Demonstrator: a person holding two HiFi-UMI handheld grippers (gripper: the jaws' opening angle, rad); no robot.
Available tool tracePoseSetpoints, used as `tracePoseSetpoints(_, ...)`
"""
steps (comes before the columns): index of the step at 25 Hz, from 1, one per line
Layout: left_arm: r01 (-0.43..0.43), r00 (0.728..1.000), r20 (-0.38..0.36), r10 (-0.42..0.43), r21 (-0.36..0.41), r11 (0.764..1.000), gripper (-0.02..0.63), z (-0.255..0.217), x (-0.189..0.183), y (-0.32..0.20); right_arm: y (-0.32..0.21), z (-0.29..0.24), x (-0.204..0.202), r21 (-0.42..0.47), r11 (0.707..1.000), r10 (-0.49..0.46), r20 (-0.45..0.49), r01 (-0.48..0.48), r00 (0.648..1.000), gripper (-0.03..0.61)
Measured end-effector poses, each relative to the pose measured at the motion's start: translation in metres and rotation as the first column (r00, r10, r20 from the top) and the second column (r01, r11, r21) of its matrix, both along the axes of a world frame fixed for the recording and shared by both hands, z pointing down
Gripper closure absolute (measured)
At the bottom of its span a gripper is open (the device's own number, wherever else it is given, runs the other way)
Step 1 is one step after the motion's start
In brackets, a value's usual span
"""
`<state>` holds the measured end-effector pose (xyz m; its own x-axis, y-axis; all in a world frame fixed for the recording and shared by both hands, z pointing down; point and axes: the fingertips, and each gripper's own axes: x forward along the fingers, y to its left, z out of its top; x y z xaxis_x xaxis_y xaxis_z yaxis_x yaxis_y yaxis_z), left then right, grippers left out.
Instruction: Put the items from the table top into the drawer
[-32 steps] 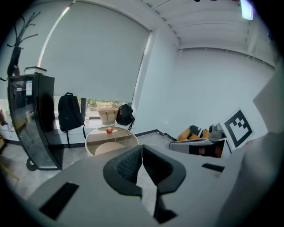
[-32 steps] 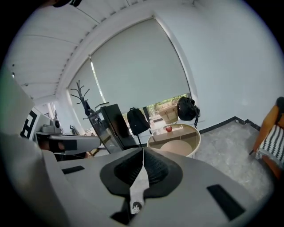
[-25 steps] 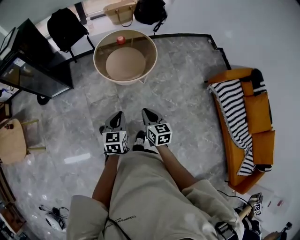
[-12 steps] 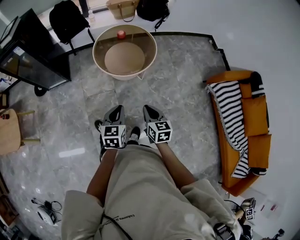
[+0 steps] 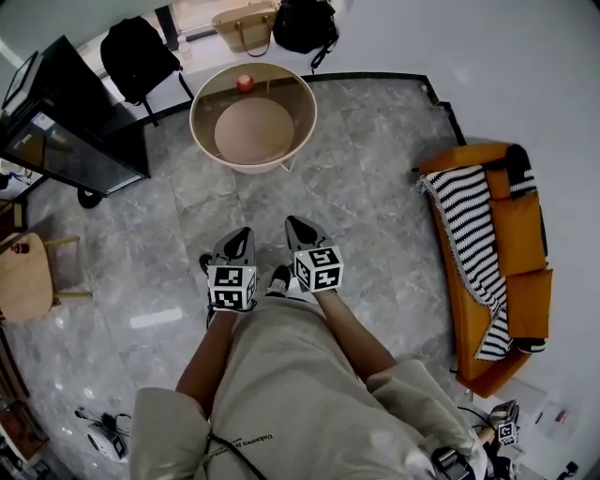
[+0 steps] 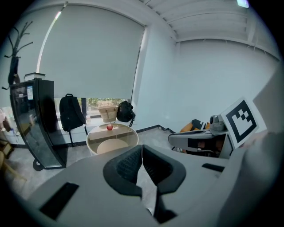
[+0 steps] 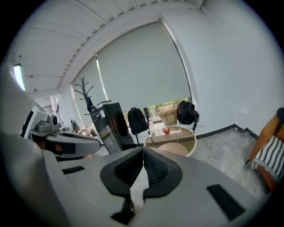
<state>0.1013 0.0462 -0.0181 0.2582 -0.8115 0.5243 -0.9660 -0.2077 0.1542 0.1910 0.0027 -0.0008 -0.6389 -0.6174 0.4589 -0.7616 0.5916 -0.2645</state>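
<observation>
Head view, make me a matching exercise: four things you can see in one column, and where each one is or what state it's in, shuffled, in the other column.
Things
1. small red object
2. striped blanket
3. tan bag
4. left hand-held gripper

Places or states
A. jaws together, holding nothing
B. on the round table
C. draped over the orange sofa
D. past the table's far edge

Pairs: 1-B, 2-C, 3-D, 4-A
</observation>
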Motion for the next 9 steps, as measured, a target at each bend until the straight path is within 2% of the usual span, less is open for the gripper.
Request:
tracePoseSetpoints(4, 0.016, 0.999, -0.033, -0.016, -0.022, 1.000, 0.591, 0.001, 0.000, 0.005, -0.005, 0.000, 0.011, 0.001, 0.998, 0.058, -0.016, -0.058, 0.998, 0.545)
tracePoseSetpoints(9, 0.021, 0.999, -0.045, -0.023, -0.036, 0.999, 0.591, -0.006, 0.001, 0.005, -0.009, -0.009, 0.018, -0.025, 0.998, 0.061, -0.007, -0.061, 0.998, 0.545)
